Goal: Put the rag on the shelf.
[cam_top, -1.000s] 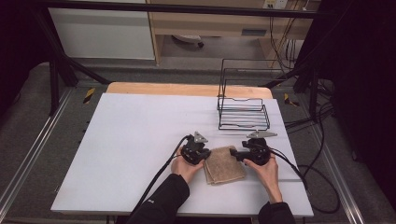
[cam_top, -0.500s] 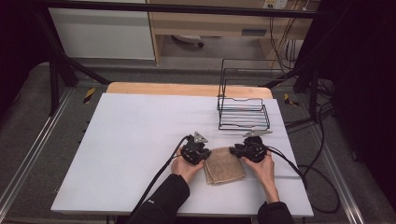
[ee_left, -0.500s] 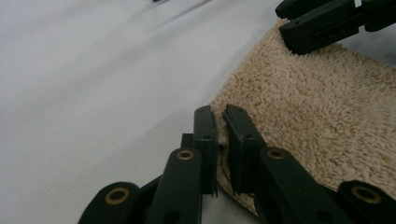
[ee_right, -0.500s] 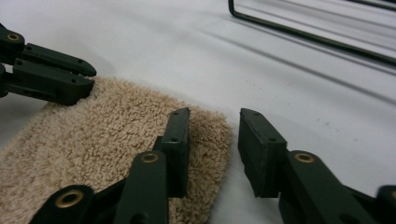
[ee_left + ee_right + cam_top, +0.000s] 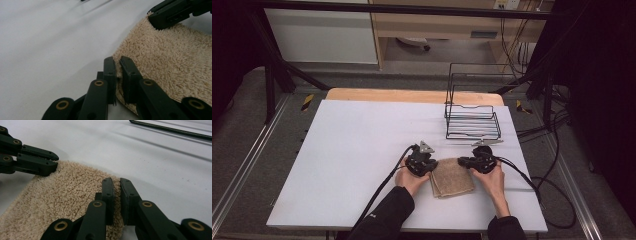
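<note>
Both tongs are sitting almost where they were a second ago, the right tongs having edged slightly inward along the towel. Each is clenching a far corner of the folded tan towel: the left tongs are biting its edge, the right likewise. It is lying flat on the white surface, near the wire rack. Probably a lift or another fold is coming.

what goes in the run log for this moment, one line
left gripper: shut on towel corner | right gripper: shut on towel corner | towel: folded, flat on table | wire rack: untouched
</note>
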A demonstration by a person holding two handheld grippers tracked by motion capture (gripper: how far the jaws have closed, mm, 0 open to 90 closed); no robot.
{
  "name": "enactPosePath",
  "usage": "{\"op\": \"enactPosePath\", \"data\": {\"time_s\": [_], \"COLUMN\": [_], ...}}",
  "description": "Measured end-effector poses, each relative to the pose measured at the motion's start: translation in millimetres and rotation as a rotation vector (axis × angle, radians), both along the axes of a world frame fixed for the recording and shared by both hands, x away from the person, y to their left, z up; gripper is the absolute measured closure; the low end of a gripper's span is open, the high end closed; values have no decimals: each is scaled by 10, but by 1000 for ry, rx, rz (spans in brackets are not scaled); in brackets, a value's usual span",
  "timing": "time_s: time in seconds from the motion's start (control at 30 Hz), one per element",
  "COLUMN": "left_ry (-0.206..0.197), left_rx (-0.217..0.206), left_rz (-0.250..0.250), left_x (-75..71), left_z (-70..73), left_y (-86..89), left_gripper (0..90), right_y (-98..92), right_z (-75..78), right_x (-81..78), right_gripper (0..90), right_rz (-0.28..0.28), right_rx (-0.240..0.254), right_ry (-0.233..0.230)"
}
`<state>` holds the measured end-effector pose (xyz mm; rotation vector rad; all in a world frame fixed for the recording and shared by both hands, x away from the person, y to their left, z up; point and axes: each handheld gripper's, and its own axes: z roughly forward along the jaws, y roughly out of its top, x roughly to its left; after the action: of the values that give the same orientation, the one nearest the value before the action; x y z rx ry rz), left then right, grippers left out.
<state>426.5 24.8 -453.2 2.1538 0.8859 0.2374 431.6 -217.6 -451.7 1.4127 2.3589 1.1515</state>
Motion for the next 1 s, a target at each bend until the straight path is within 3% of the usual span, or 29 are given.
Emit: {"op": "enactPosePath", "data": {"time_s": [0.3, 0.5, 1.0], "left_ry": [12, 36, 5], "left_rx": [-17, -70, -143], "left_rz": [4, 33, 33], "left_x": [9, 11, -61], "left_z": [1, -12, 91], "left_y": [14, 50, 106], "left_gripper": [833, 845, 850], "right_y": [6, -2, -72], "right_z": [3, 30, 183], "right_x": [-21, -45, -176], "right_gripper": [845, 848, 848], "right_rz": [-14, -11, -11], "right_rx": [-1, 3, 61], "right_ry": [-11, -20, -81]}}
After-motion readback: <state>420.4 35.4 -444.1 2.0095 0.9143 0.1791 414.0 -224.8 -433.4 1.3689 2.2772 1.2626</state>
